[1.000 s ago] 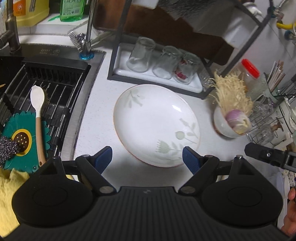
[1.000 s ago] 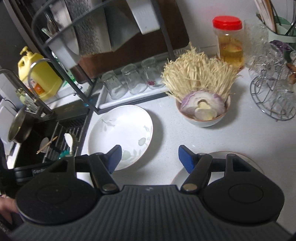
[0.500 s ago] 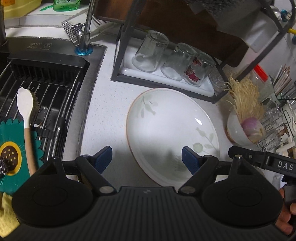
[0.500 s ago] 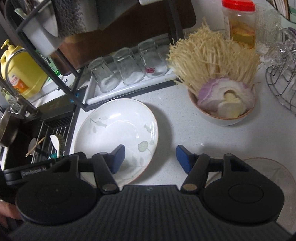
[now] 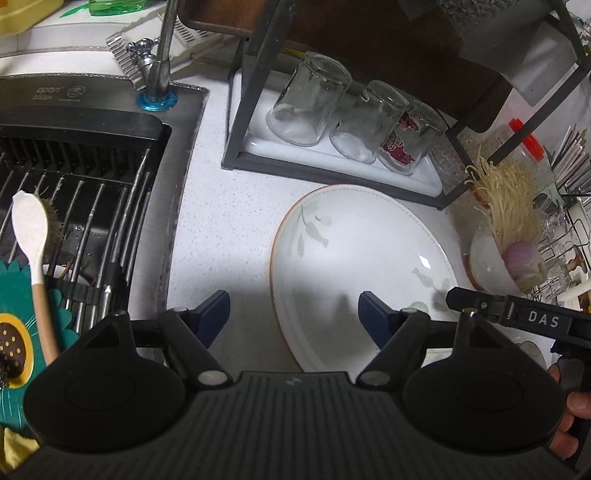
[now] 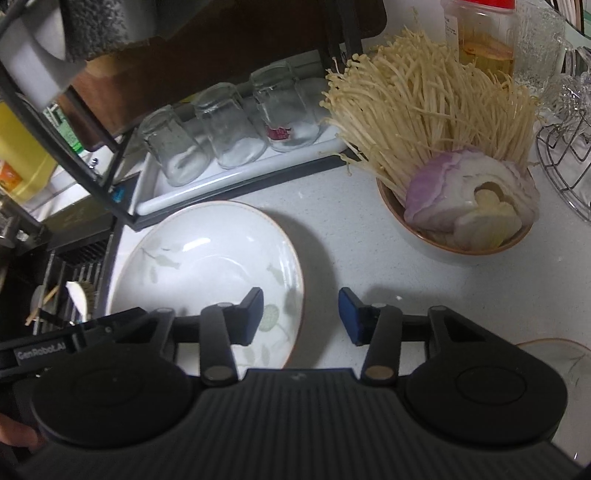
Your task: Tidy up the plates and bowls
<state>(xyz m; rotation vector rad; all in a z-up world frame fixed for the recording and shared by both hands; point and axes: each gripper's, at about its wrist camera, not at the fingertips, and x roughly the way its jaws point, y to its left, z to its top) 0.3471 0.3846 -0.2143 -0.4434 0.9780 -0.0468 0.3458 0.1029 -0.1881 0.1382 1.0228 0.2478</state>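
A white plate with leaf prints [image 5: 362, 266] lies flat on the white counter; it also shows in the right wrist view [image 6: 207, 266]. My left gripper [image 5: 293, 315] is open and straddles the plate's near left rim. My right gripper [image 6: 301, 314] is open and straddles the plate's right rim. Both are empty. A bowl of enoki mushrooms and onion [image 6: 458, 206] stands to the right of the plate, also in the left wrist view [image 5: 495, 258]. The edge of a second plate [image 6: 554, 354] shows at the lower right.
A black-framed dish rack with three upturned glasses [image 5: 354, 122] stands behind the plate. The sink with a black drain rack [image 5: 74, 192], a brush [image 5: 33, 236] and the tap [image 5: 159, 74] lies to the left. A red-lidded jar [image 6: 480, 33] and a wire glass holder [image 6: 569, 155] stand at the right.
Both grippers have moved forward and down toward the plate. The left one shifted left onto its near rim, the right one onto its right rim, narrowing somewhat. The plate has not moved.
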